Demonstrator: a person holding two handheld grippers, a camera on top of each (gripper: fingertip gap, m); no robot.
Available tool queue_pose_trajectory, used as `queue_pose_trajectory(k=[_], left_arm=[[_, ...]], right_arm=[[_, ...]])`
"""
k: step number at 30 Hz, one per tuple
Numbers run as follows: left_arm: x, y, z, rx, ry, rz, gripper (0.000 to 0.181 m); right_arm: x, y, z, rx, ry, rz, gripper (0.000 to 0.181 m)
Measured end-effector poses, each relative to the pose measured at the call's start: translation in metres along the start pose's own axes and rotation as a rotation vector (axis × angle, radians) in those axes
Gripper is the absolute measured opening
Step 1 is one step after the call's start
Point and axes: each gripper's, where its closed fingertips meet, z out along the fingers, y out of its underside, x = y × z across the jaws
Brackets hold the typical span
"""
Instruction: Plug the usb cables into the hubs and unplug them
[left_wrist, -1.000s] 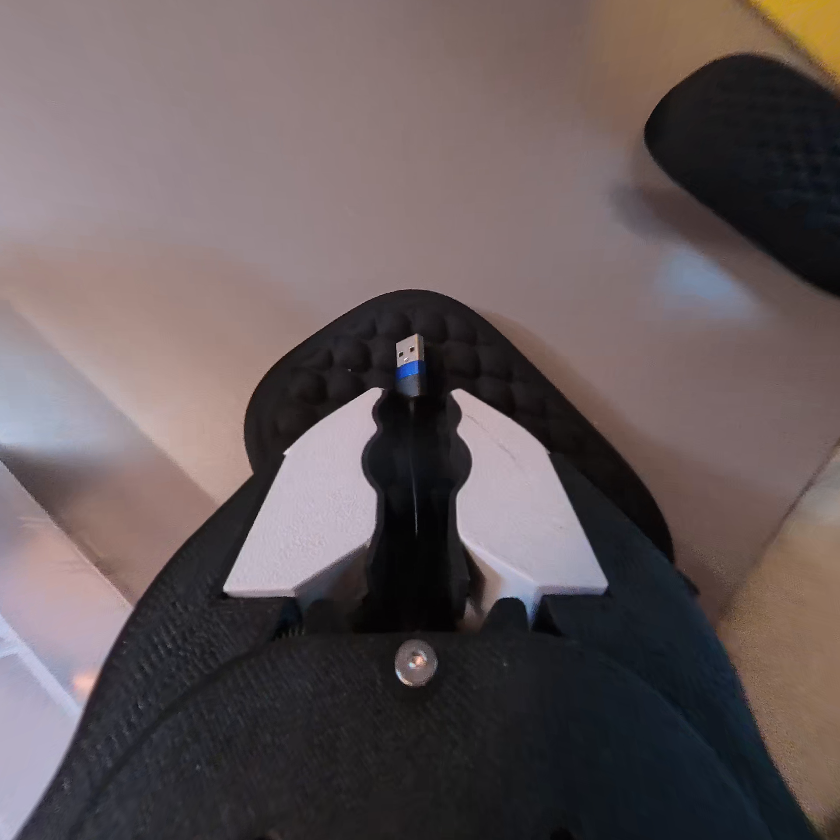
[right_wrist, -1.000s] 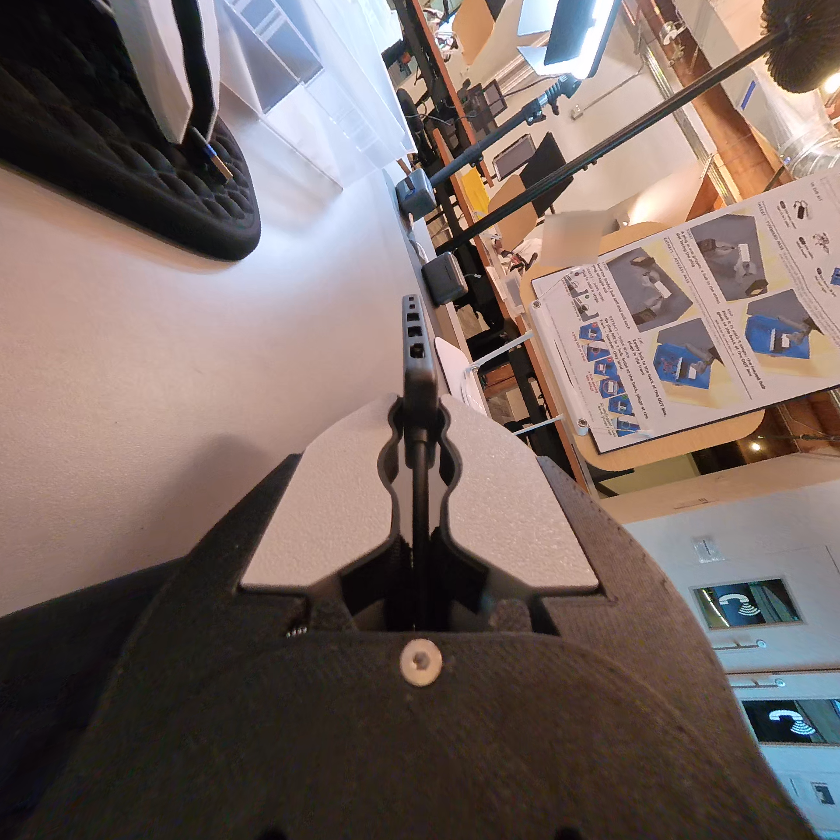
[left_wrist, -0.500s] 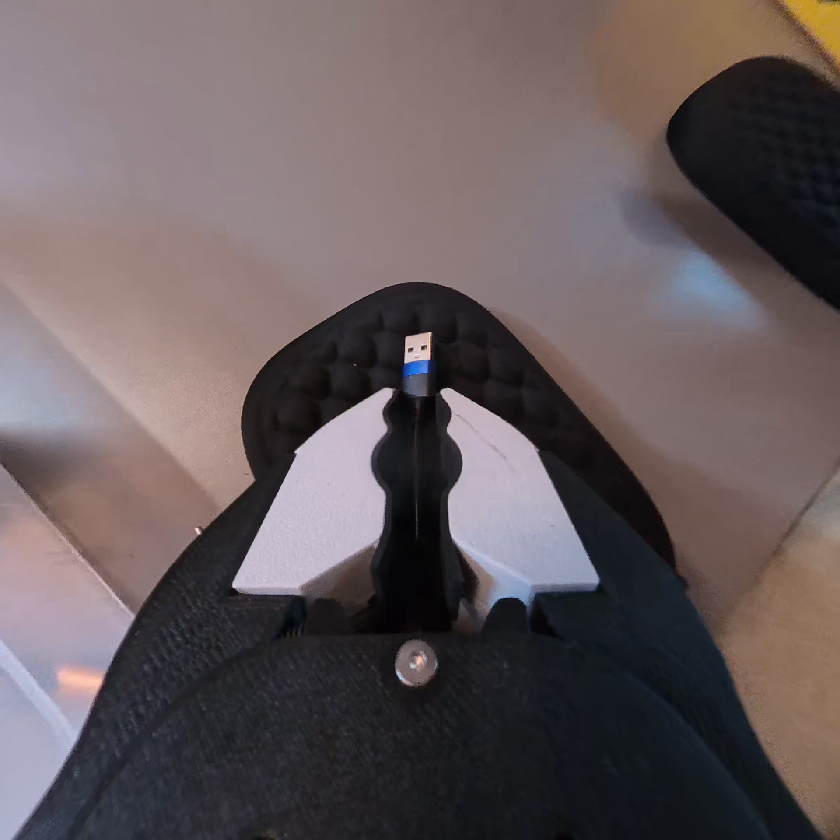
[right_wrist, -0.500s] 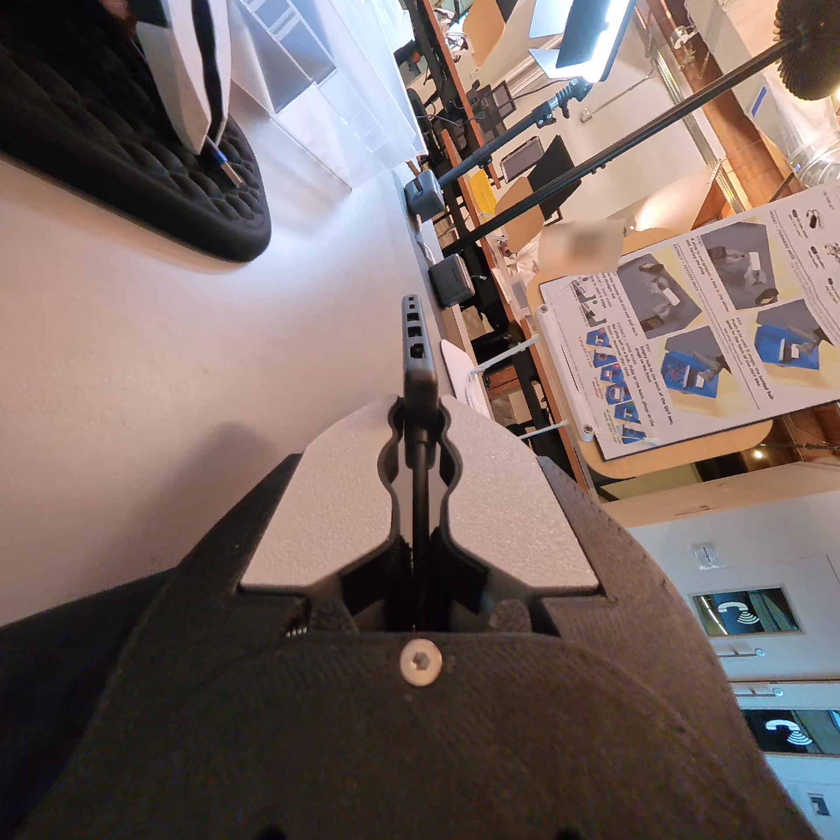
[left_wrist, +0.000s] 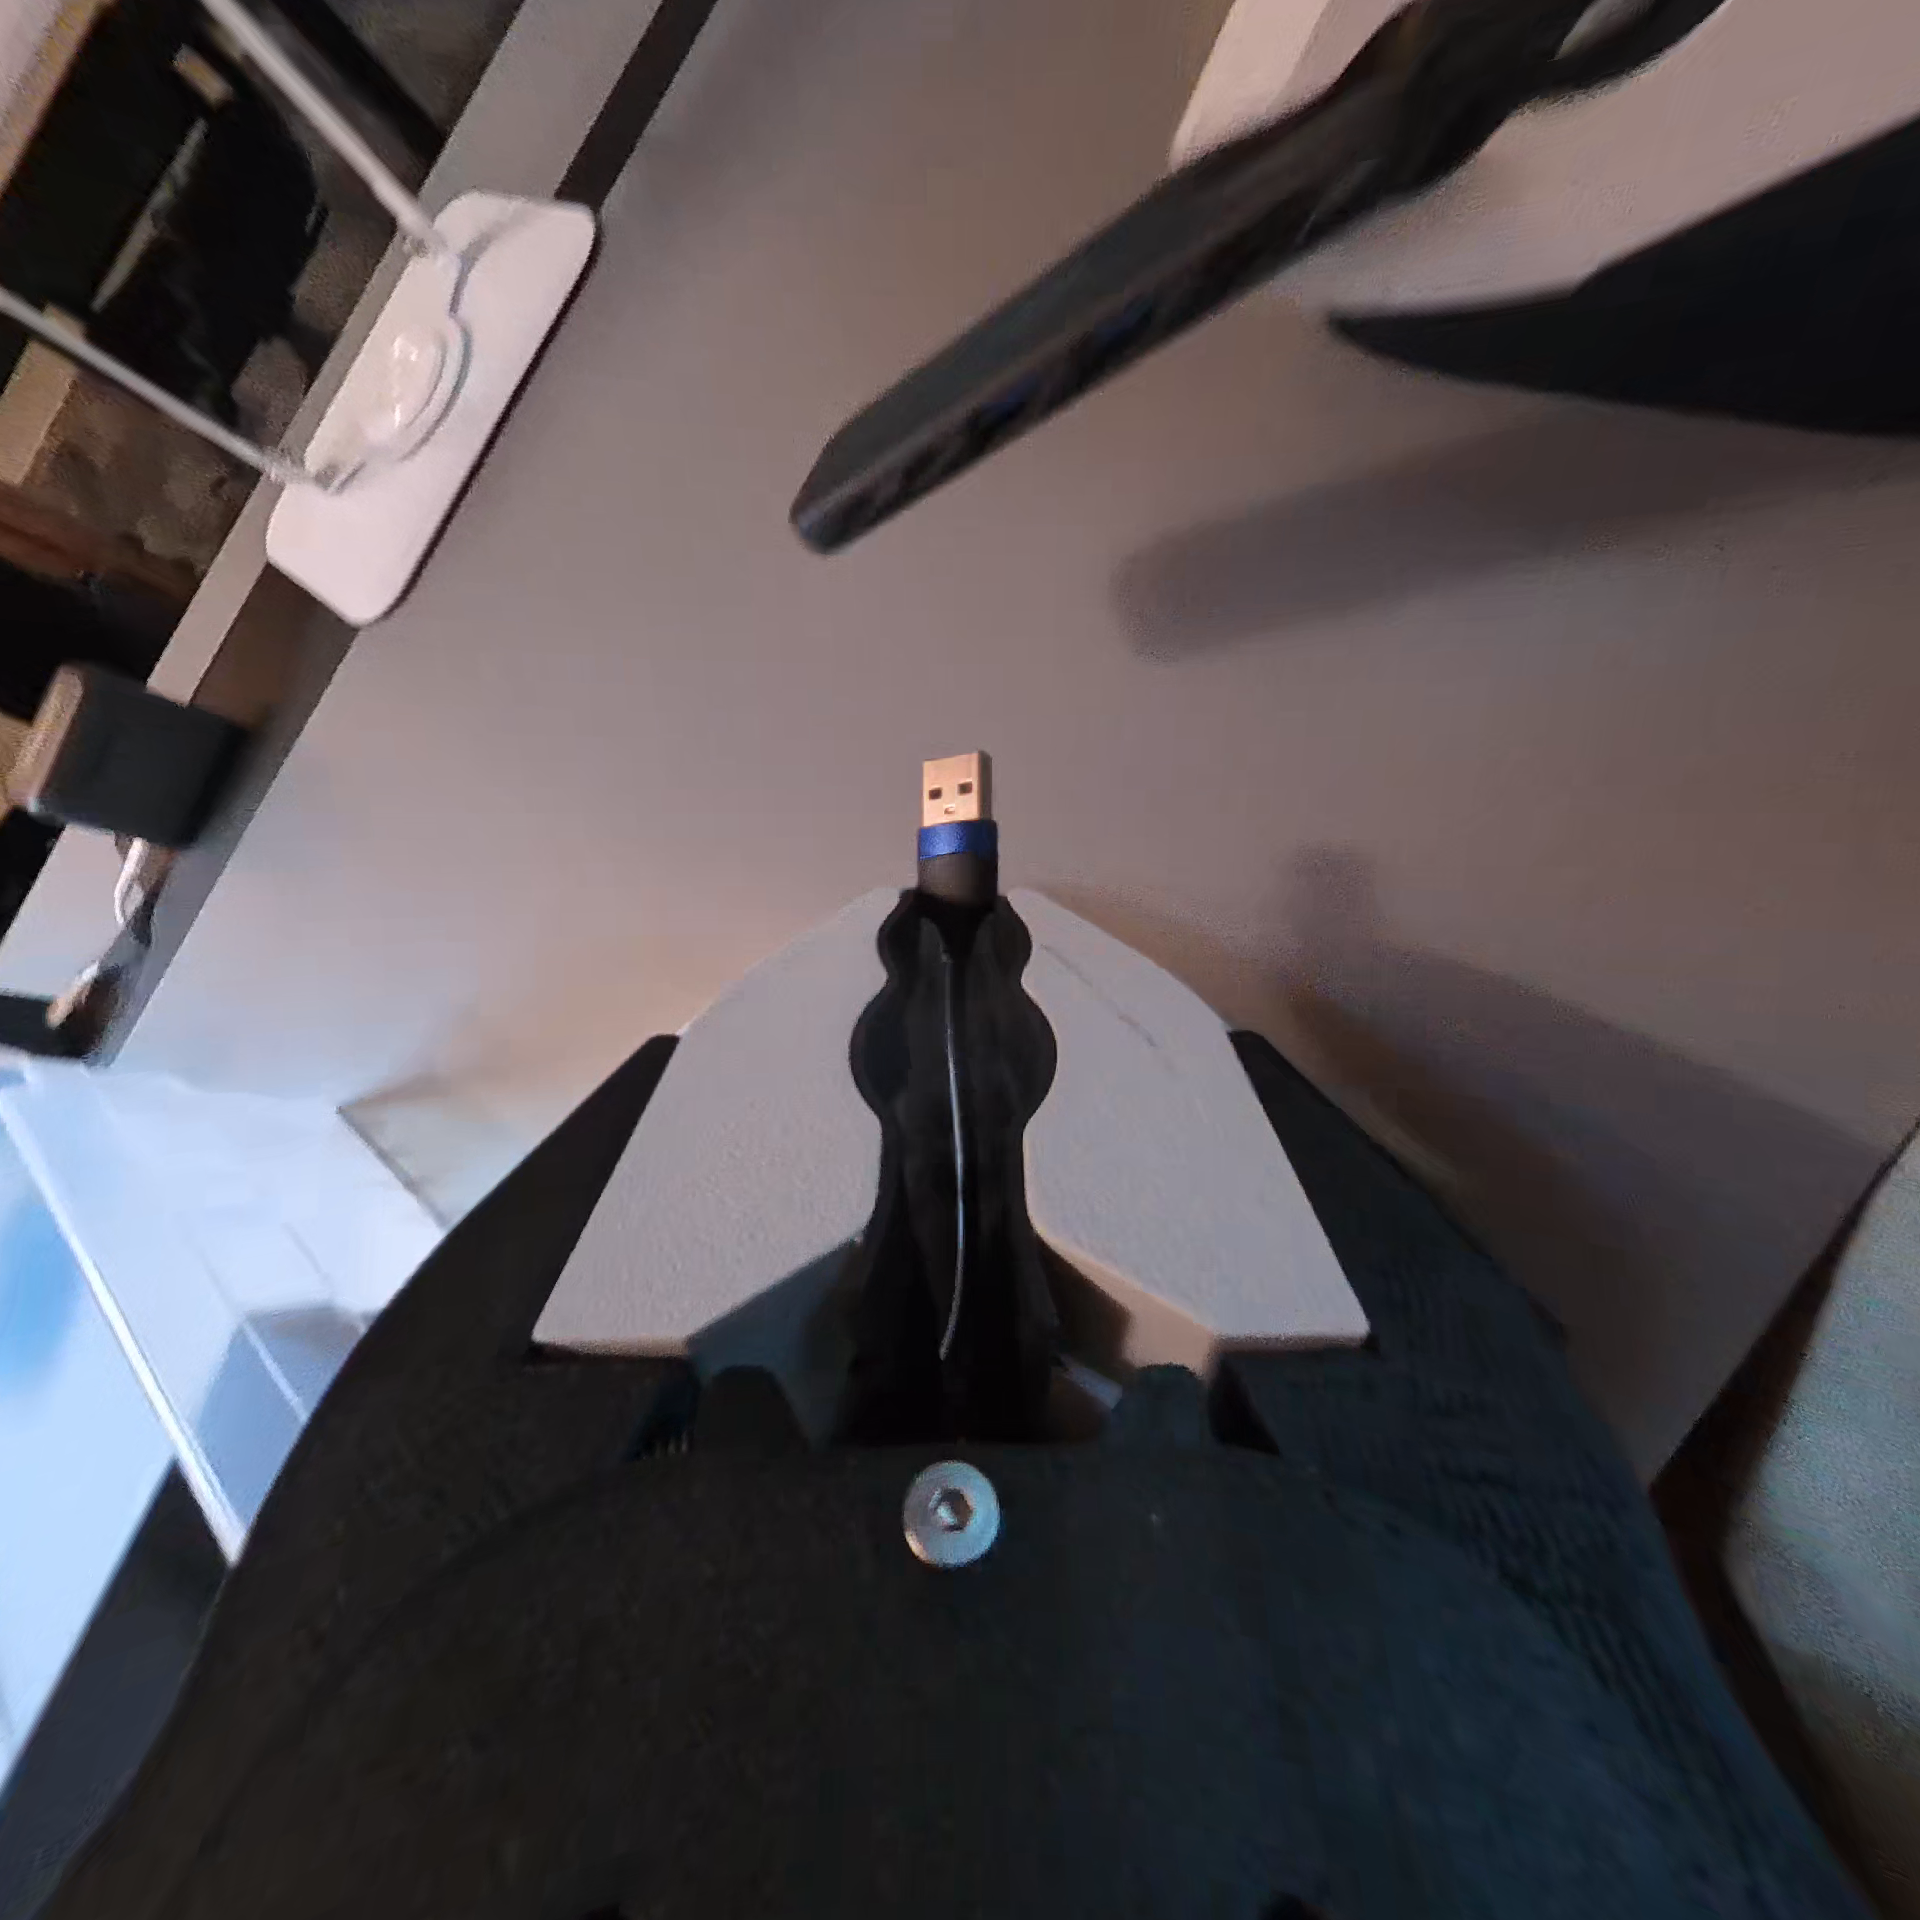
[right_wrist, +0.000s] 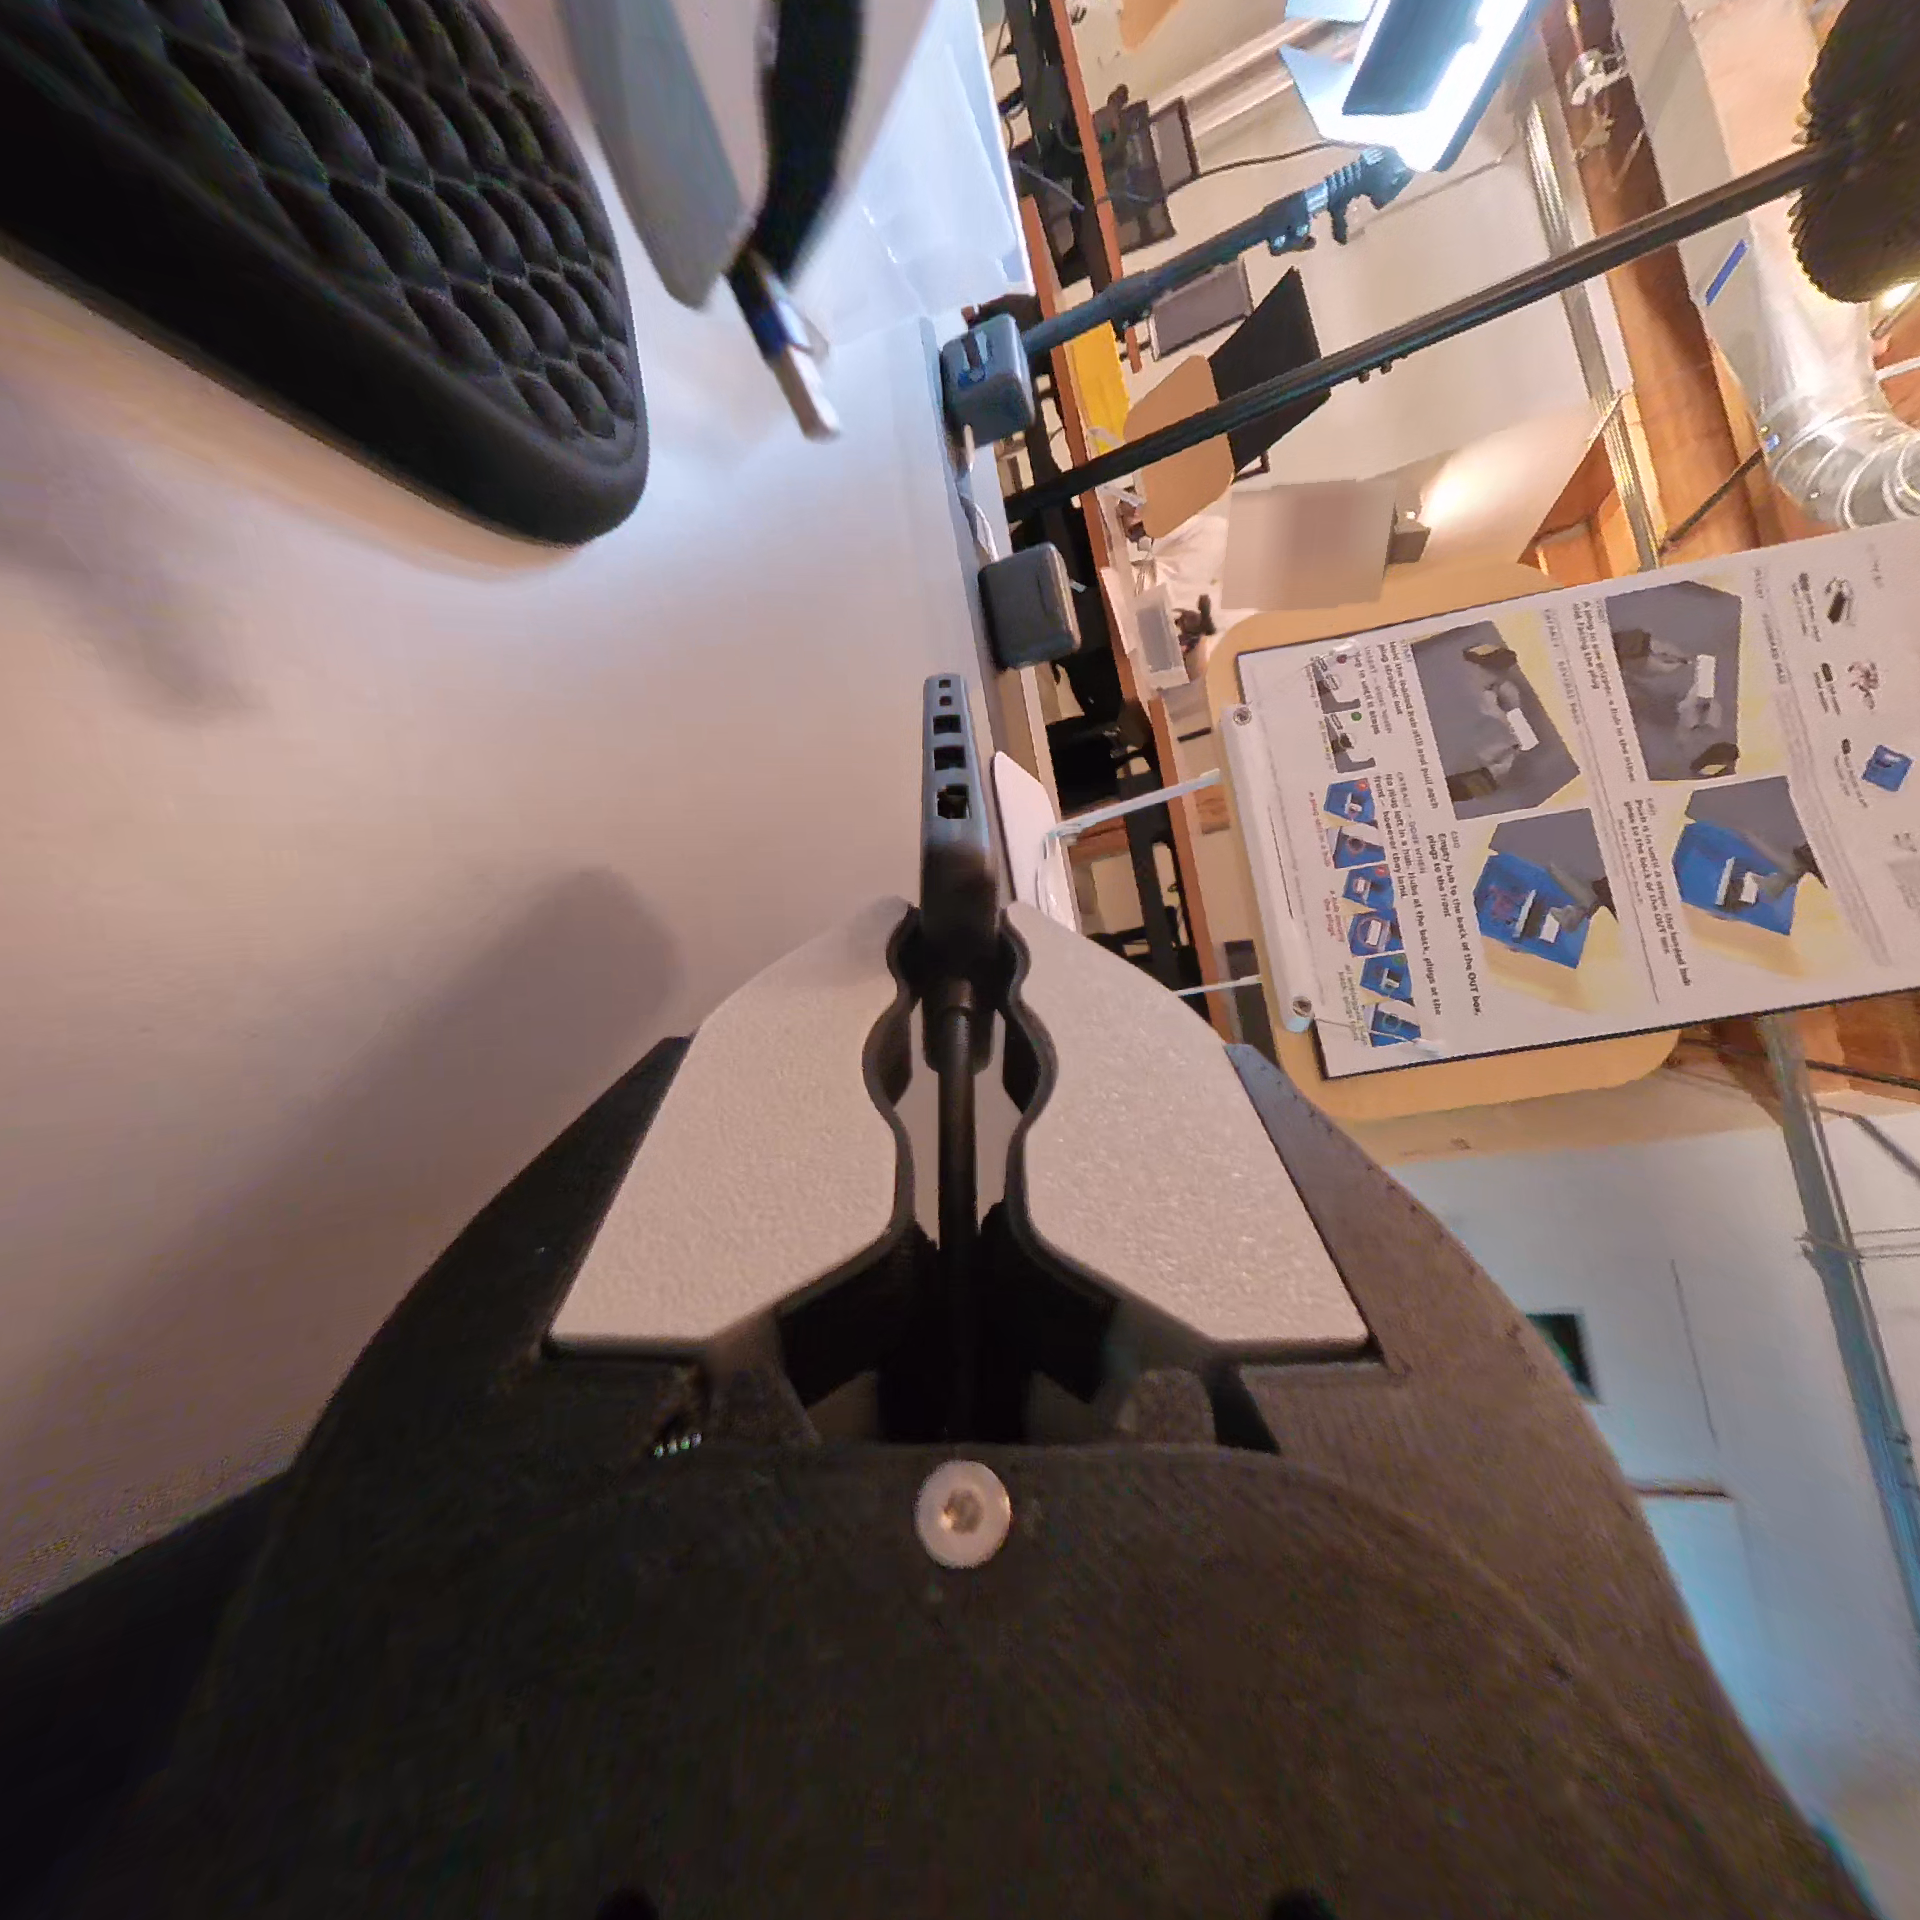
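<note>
My left gripper (left_wrist: 956, 894) is shut on a USB cable; its metal plug with a blue collar (left_wrist: 956, 816) sticks out past the fingertips. My right gripper (right_wrist: 956, 914) is shut on a slim black USB hub (right_wrist: 951, 784), held edge-on with several open ports showing. In the left wrist view the hub (left_wrist: 1060, 343) is blurred, above and ahead of the plug, with a gap between them. In the right wrist view the left gripper's plug (right_wrist: 795, 358) hangs at the upper left, apart from the hub.
The grey table (left_wrist: 644, 727) lies under both grippers. A white pad with clear holder (left_wrist: 426, 395) and dark boxes (right_wrist: 1029, 618) sit at the table's far edge. A clear bin (left_wrist: 156, 1247) stands at left. A poster board (right_wrist: 1579, 821) and light stands stand beyond the table. Spacing between my two grippers at the tips: around 12 cm.
My left gripper has lifted and turned toward the hub; the hub has come into its view. In the right wrist view the left gripper and plug have come much closer.
</note>
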Motion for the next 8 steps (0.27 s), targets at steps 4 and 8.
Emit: queue_pose_trajectory(k=[4, 8], left_arm=[[0.012, -0.024, 0.01, 0.028, 0.066, 0.023, 0.014], [0.017, -0.025, 0.02, -0.009, 0.152, 0.005, 0.014]], right_arm=[[-0.007, -0.004, 0.007, -0.044, -0.005, -0.087, 0.012], [-0.016, -0.006, 0.013, -0.094, -0.02, -0.222, 0.012]])
